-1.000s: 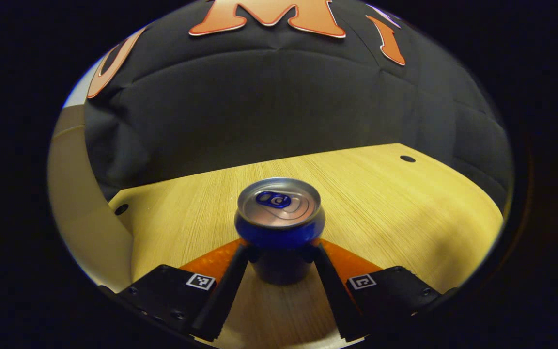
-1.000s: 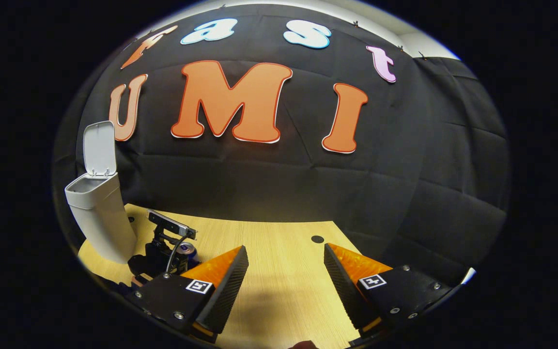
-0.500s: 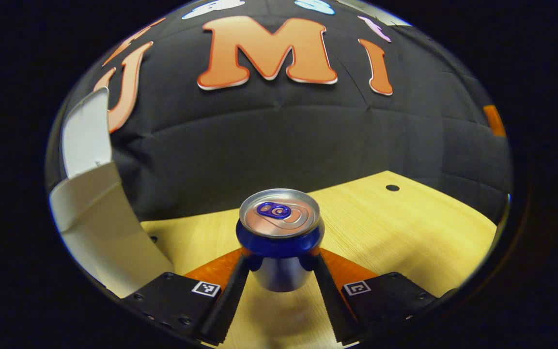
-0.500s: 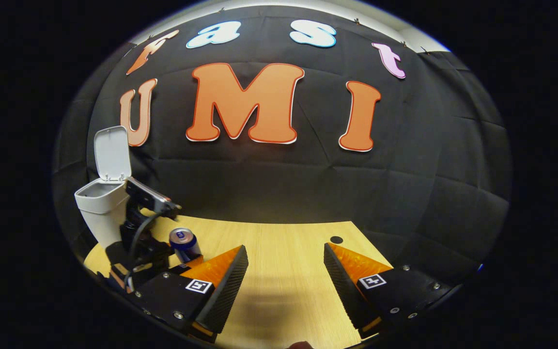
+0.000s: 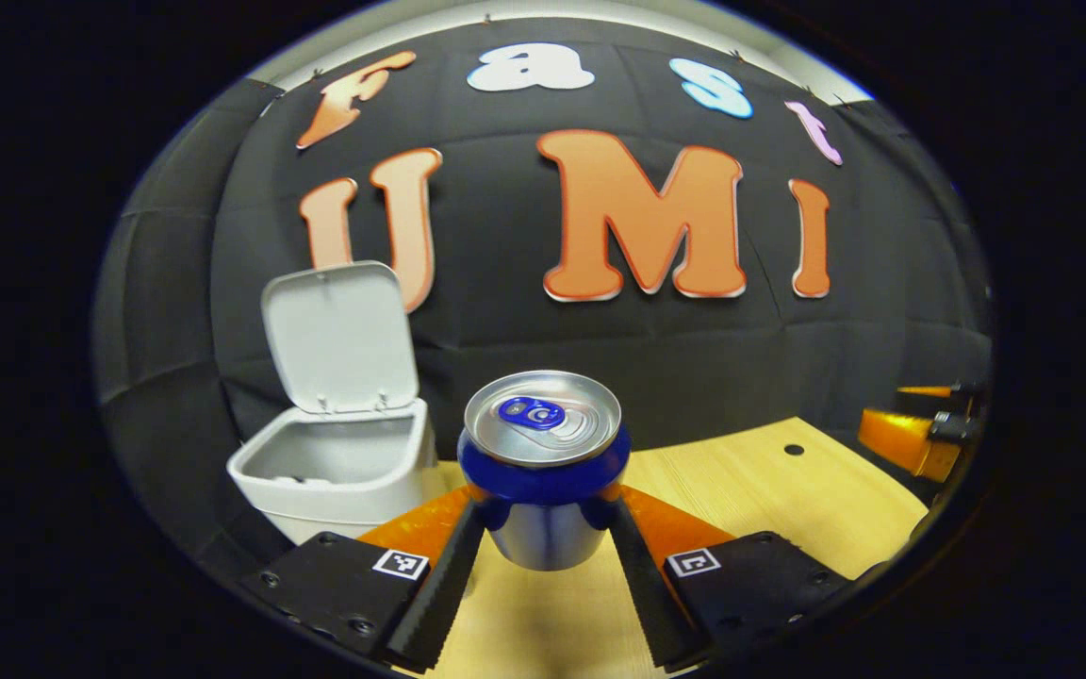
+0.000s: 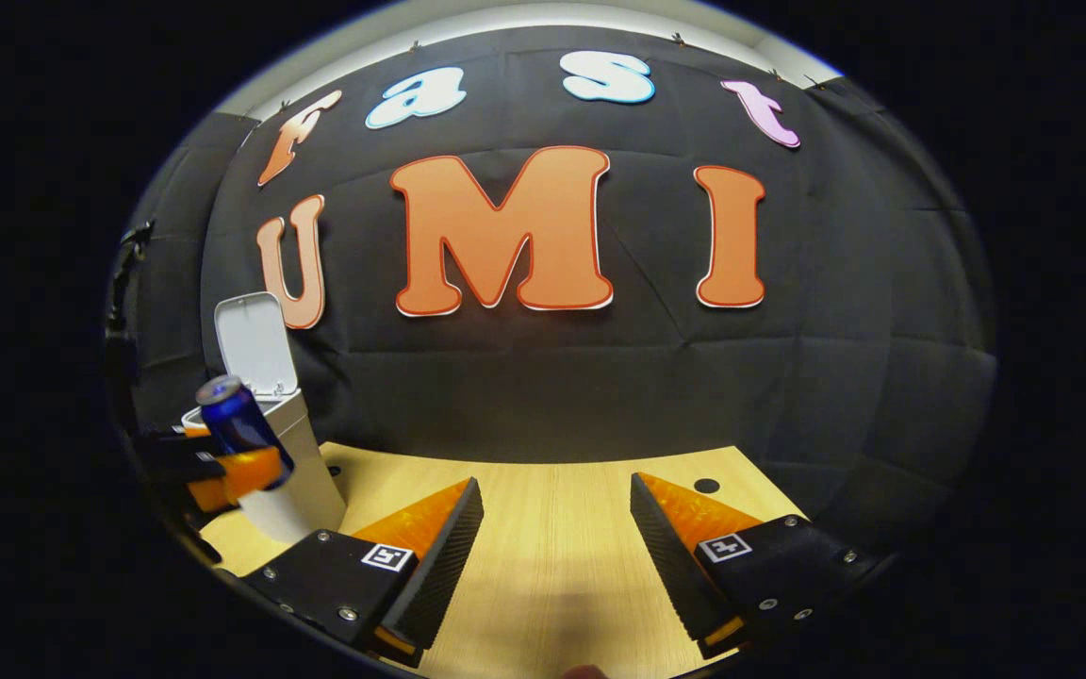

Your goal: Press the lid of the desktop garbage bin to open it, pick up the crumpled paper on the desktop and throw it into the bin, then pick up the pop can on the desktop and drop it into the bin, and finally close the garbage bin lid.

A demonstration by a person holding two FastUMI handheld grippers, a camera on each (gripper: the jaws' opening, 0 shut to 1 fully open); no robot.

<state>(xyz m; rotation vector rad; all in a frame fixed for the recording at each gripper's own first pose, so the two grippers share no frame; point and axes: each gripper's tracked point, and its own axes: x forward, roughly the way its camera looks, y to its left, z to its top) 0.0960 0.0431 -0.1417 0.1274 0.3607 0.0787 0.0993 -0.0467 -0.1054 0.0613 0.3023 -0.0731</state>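
My left gripper [image 5: 543,528] is shut on a blue pop can [image 5: 543,453] with a silver top, held upright in the air above the wooden table [image 5: 769,490]. Just left of the can and a little beyond it stands the white garbage bin [image 5: 336,471], its lid [image 5: 340,335] raised. In the right gripper view the same can [image 6: 241,424] hangs in front of the bin [image 6: 293,471], gripped by the left gripper [image 6: 227,467]. My right gripper [image 6: 552,523] is open over bare table with nothing between its fingers.
The black cloth wall rises behind the table. A small round hole [image 5: 794,450] marks the tabletop at the far right. The right gripper's fingers [image 5: 901,441] show at the right edge of the left gripper view.
The left gripper has lifted the can off the table and swung toward the bin, which now stands close in front. The right gripper has stayed open and nearly still.
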